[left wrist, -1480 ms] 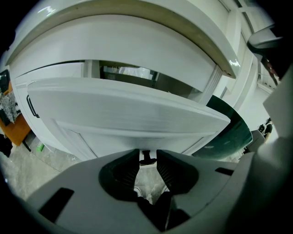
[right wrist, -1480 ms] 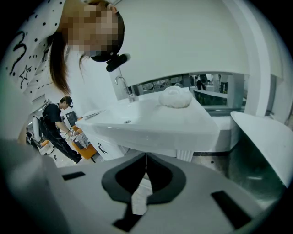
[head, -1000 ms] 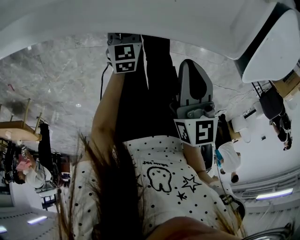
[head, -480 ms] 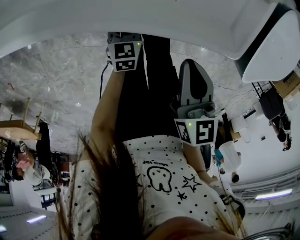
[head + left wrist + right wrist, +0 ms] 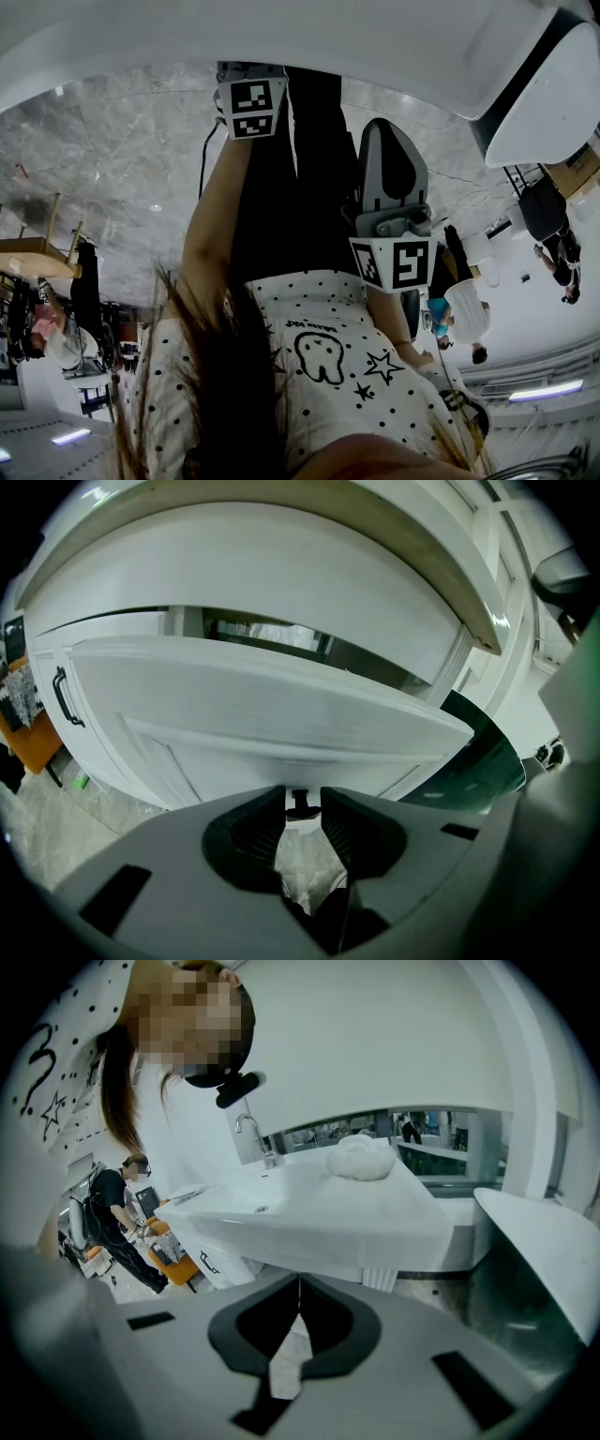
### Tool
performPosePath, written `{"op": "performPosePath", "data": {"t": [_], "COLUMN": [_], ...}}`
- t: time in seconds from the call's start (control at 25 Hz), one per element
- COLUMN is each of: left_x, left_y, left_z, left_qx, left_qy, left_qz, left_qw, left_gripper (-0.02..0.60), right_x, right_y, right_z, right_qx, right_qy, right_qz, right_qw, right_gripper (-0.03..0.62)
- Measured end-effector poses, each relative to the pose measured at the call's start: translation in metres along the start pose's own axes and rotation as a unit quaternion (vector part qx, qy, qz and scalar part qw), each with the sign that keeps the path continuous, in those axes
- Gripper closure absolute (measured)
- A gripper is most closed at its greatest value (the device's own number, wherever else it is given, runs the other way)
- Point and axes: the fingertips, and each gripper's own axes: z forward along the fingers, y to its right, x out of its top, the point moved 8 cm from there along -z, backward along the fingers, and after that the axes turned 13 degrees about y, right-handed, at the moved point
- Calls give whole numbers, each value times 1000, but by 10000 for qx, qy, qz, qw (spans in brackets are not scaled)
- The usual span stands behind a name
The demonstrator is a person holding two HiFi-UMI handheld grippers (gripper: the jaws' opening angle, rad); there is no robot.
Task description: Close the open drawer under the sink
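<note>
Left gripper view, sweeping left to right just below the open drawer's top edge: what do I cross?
Black cabinet handle → drawer knob, held between the tongs → dark green glossy surface.

White panelled drawer (image 5: 272, 714) pulled out, dark gap above; small dark knob (image 5: 301, 803) low on front.

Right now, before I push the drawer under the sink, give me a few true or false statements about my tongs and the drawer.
1. The left tongs are closed around the small dark drawer knob. True.
2. The right tongs are spread wide. False: their tips meet with nothing between them.
3. The drawer is fully shut. False: a dark gap shows above its white front.
4. A faucet stands at the sink. True.
</note>
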Motion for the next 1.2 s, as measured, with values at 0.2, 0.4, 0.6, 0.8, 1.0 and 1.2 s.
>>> {"op": "performPosePath", "data": {"t": [0.2, 0.4, 0.6, 0.8, 1.0, 1.2], "left_x": [0, 1, 1, 2, 4, 3], "left_y": [-2, -1, -2, -4, -7, -7], "left_z": [0, 1, 0, 1, 3, 3], "left_qx": [17, 26, 46, 57, 66, 84], "left_qy": [11, 29, 38, 55, 99, 103], "left_qz": [-20, -14, -32, -53, -69, -82], "left_qw": [10000, 10000, 10000, 10000, 9999, 9999], "left_gripper": [462, 462, 462, 462, 462, 462], "right_x": [0, -1, -1, -1, -2, -3], "right_y": [-2, 0, 0, -2, -3, -3], "right_z": [1, 0, 1, 2, 3, 4], "right_qx": [-2, -1, -6, 0, -2, 2], "right_qy": [-2, -14, -19, -32, -45, -46], "right_qz": [0, 12, 21, 23, 23, 21], "right_qw": [10000, 10000, 10000, 10000, 10000, 10000], "right_gripper": [579, 580, 580, 580, 580, 580]}}
